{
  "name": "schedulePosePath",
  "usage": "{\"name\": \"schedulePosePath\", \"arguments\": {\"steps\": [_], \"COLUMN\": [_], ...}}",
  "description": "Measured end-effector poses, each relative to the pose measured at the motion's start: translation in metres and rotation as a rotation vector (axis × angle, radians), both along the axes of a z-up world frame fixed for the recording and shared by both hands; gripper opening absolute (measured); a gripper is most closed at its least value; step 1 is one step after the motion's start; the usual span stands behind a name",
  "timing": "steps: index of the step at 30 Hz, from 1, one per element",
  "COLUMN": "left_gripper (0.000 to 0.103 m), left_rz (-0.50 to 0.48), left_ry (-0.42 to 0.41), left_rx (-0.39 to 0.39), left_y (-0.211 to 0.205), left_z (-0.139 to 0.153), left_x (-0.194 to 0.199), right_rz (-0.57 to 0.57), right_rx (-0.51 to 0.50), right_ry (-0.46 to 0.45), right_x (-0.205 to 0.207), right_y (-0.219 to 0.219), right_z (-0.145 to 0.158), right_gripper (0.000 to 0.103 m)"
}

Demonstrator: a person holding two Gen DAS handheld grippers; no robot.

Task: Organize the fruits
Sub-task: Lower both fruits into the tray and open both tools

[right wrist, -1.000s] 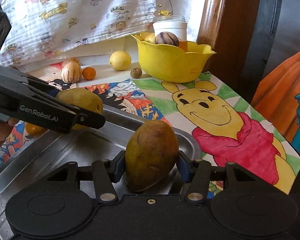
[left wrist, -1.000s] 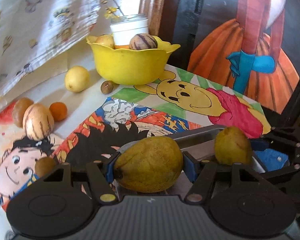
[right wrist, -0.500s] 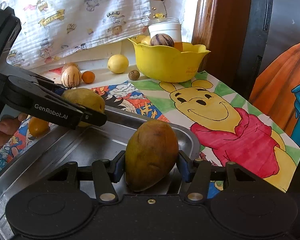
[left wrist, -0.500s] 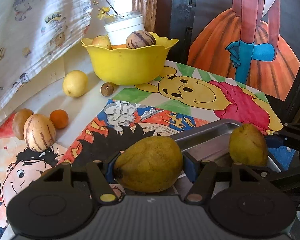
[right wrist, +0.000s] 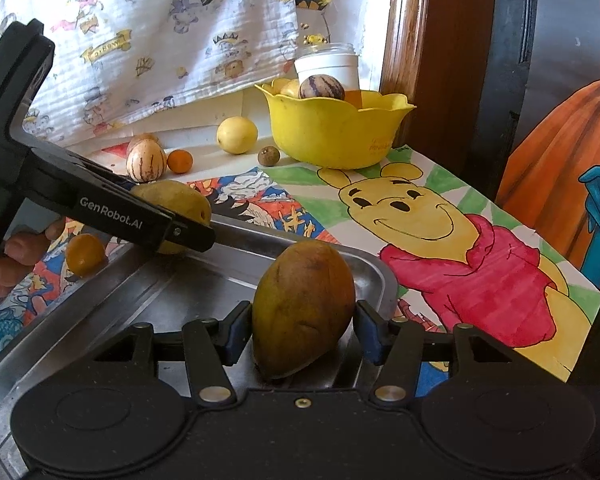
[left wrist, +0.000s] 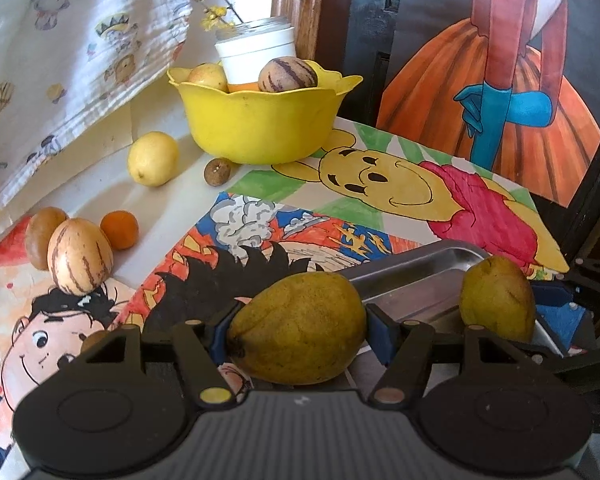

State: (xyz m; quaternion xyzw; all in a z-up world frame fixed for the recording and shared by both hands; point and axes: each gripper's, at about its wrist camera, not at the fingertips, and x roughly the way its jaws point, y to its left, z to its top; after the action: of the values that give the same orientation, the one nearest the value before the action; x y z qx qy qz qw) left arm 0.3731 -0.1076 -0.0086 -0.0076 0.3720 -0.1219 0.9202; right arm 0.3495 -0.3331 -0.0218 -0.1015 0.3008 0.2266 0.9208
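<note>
Mangoes: left tongs (left wrist: 298,330) pinching 1 (left wrist: 296,328); right tongs (right wrist: 304,330) opening around another (right wrist: 304,308). Hand (right wrist: 8,252) only in right view.

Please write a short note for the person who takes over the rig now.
Left tool: shut on a yellow-green fruit, held at the far rim of the steel tray.
Right tool: jaws opening, brown mango between them, standing on the tray.
Done: some fruit is in the yellow bowl.
Left to do: set down the left fruit; lemon, striped fruit, small orange and others lie loose.
</note>
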Motion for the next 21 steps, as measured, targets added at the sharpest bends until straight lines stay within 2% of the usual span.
{"name": "schedulePosePath", "arguments": {"steps": [3, 10, 21], "left_gripper": [0.07, 0.073, 0.097], "left_rz": [0.004, 0.018, 0.084], "left_ry": [0.016, -0.004, -0.073], "left_rx": [-0.052, -0.038, -0.053], "left_y": [0.006, 0.009, 0.03], "left_z": [0.004, 0.019, 0.056], "left_x": [-0.003, -0.019, -0.07], "right_rz": [-0.009, -0.04, -0.064], "right_rx": [0.006, 0.061, 0.127], "right_ry": [-0.005, -0.01, -0.083], "right_x": [-0.003, -0.018, -0.062], "right_y": [-0.001, -0.005, 0.001], "right_z": [0.002, 0.011, 0.043], "right_gripper": [0.061, 0.07, 0.087]}}
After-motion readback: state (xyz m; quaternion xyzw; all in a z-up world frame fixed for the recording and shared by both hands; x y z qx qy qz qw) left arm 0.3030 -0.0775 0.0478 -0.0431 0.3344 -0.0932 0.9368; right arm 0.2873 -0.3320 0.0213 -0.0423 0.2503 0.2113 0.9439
